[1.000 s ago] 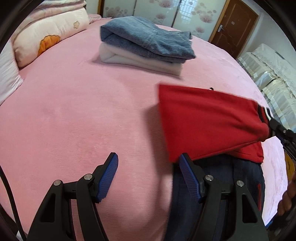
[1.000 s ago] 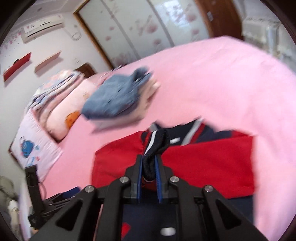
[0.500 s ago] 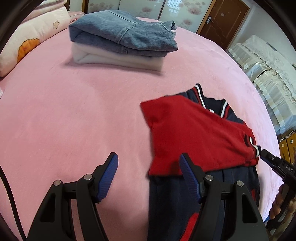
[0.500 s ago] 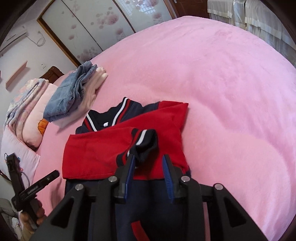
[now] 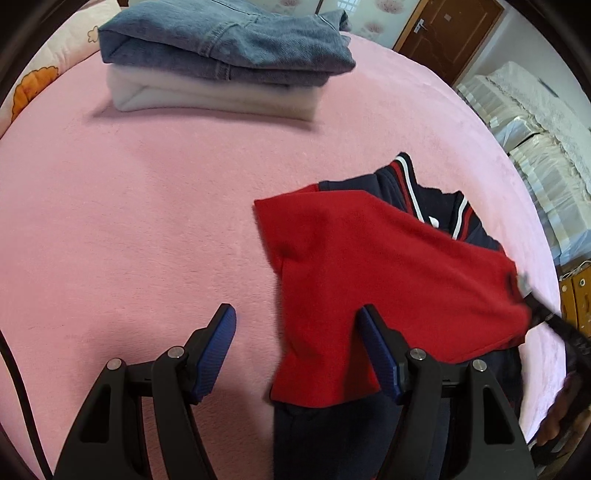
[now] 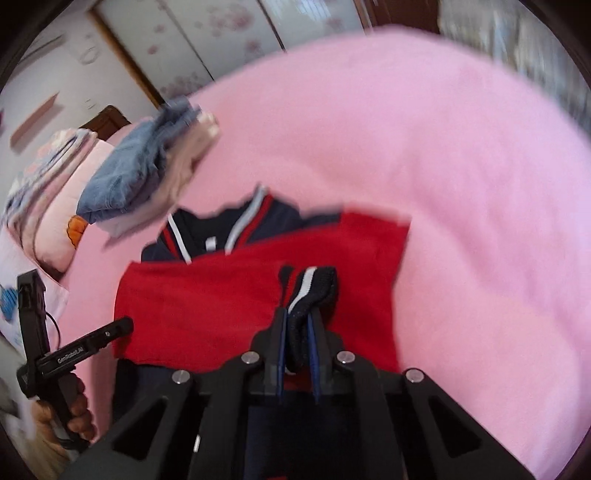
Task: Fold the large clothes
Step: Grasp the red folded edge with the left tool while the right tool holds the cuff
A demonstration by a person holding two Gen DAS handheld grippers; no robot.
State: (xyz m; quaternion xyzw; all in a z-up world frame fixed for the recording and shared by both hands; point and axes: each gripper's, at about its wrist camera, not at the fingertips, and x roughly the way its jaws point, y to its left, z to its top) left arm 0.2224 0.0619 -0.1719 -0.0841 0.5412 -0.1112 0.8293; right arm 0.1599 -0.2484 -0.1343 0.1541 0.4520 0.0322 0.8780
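Observation:
A red and navy jacket lies on the pink bed, its red sleeve folded across the navy body; it also shows in the right wrist view. My right gripper is shut on the sleeve's striped navy cuff and holds it up over the jacket. In the left wrist view the right gripper shows at the sleeve's right end. My left gripper is open and empty, low over the bed at the jacket's left edge, with its right finger over the red cloth.
A folded stack of blue jeans on a white garment sits at the far side of the bed. Pillows lie at the bed's left. A brown door and white covered furniture stand beyond.
The right gripper, open around the cuff half a second ago, has shut on it again and lifted the sleeve. The left gripper has moved closer to the folded stack and jacket.

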